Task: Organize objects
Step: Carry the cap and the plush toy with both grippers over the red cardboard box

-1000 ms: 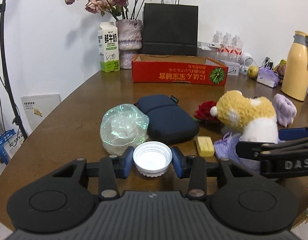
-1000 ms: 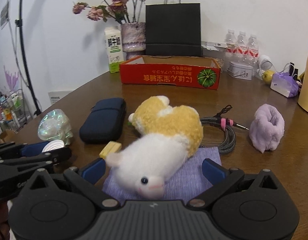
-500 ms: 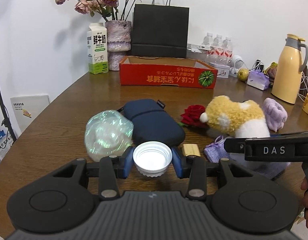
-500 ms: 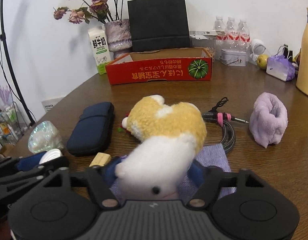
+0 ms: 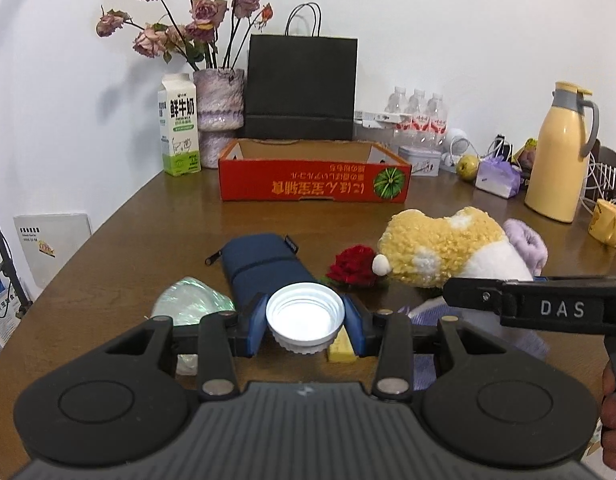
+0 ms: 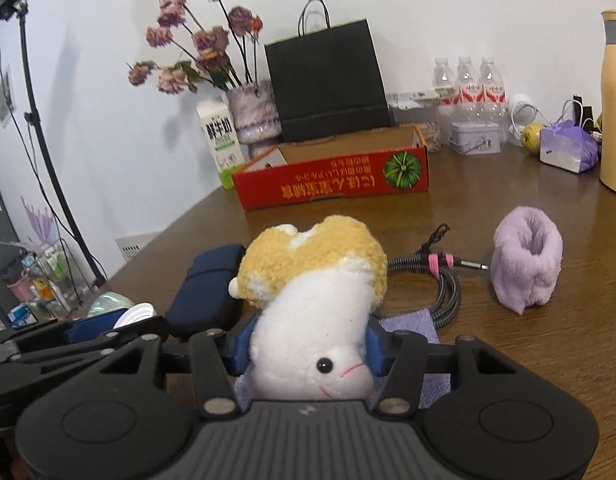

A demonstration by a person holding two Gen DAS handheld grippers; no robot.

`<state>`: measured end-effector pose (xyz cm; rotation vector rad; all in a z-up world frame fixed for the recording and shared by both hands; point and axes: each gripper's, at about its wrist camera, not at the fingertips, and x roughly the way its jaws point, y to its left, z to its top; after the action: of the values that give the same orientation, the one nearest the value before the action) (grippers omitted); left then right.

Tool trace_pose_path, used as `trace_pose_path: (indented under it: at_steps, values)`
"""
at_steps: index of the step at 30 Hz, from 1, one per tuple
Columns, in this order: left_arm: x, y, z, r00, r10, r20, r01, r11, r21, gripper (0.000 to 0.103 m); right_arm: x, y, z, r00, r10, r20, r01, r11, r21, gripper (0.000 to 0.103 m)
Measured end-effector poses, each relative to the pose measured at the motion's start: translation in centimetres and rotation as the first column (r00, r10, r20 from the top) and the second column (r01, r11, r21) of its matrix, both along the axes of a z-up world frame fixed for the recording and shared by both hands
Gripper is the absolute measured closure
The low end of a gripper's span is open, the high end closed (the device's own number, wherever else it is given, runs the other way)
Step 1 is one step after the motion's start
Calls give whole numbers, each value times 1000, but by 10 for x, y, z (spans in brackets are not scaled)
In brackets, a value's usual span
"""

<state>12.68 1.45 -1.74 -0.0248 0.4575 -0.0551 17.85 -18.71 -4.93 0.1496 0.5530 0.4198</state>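
Left wrist view: left gripper [image 5: 305,323] is clamping a white cap [image 5: 305,319] – red box [image 5: 314,185] sitting at 12 o'clock on the table [image 5: 147,240].

Right wrist view: right gripper [image 6: 308,350] is closing, pads squeezing the plush toy [image 6: 312,304] – purple cloth [image 6: 412,326] lying underneath.

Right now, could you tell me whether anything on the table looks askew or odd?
The red box sits with its printing upside down. The plush toy is tipped head toward the camera, in the right gripper as its fingers close.
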Motion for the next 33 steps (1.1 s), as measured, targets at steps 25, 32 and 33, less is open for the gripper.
trace_pose_path:
  at_steps: [25, 32, 33]
  values:
    - [104, 12, 94, 995, 67, 80, -65, 998, -24, 62, 68, 6, 67, 987, 17, 161, -22, 999, 30, 51]
    - [154, 12, 112, 995, 76, 64, -76, 997, 1, 62, 111, 17, 87, 983, 34, 183, -37, 999, 12, 51]
    - [161, 11, 114, 995, 80, 64, -80, 997, 11, 62, 119, 19, 90, 983, 36, 181, -39, 999, 12, 51]
